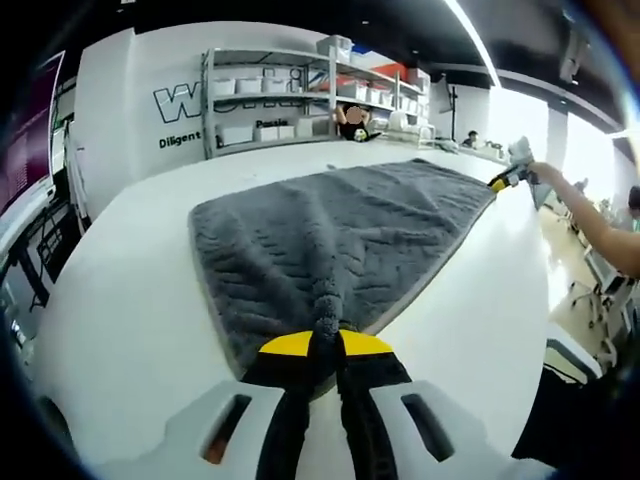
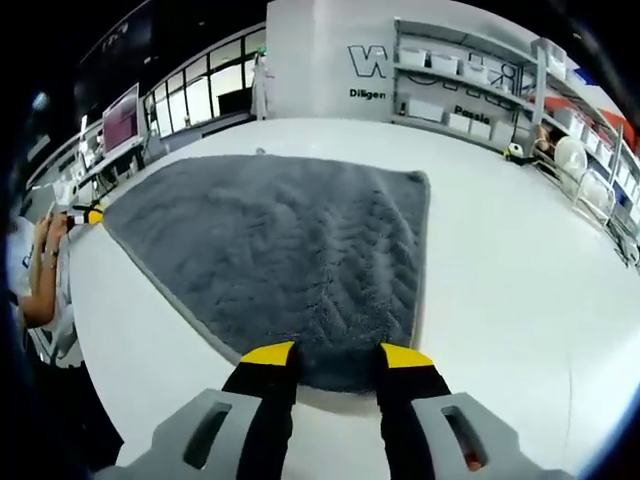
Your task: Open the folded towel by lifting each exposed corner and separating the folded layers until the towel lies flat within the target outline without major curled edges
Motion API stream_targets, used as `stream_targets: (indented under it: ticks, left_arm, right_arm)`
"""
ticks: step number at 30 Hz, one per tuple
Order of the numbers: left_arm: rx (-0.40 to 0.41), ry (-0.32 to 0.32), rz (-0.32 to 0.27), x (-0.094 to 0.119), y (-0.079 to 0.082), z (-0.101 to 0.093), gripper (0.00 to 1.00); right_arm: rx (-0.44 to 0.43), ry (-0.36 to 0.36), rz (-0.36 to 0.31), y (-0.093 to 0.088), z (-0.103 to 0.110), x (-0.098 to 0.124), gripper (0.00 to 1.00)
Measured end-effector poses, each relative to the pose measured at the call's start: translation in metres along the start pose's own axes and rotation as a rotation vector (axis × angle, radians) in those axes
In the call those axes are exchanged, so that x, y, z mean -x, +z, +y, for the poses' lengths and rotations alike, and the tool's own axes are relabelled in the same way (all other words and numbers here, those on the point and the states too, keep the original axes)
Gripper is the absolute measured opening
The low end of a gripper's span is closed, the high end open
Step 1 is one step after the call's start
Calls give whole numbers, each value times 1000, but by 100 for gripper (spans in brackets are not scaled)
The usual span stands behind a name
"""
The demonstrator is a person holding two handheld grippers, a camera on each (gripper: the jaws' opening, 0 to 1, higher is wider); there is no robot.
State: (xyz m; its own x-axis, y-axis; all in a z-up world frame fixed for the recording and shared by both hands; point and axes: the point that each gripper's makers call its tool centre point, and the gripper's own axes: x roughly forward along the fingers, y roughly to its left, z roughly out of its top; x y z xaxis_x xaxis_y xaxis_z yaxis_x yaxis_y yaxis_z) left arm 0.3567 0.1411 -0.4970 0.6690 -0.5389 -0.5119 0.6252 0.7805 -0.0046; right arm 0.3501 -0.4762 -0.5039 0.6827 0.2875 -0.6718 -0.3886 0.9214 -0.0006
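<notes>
The towel (image 1: 340, 240) is lying spread on the table (image 1: 130, 300). Shelving (image 1: 300, 90) is standing beyond the table, at twelve o'clock.

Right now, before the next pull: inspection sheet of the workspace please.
Surface: white table, bare around the towel.
Job's things: grey towel spread open, nearly flat; no target outline visible.
Clutter: nothing seen on the table.
Grippers: left hand-held gripper shut on a bunched towel corner; right hand-held gripper jaws apart over the towel's near edge.
Cables: nothing seen.
Surroundings: shelving with white bins, wall lettering, monitor, people at the room's edge.
</notes>
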Motion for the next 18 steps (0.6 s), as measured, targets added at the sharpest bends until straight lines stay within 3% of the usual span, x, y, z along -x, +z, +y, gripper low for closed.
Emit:
stream_targets:
  ticks: [7,18]
  left_arm:
    - [12,-16,10,11,-7,-9,9]
    - [0,-36,38,24,-15,-22,10]
  right_arm:
    - [13,13,14,-12,11,11,31]
    - [15,24,9,-22,0,25,32]
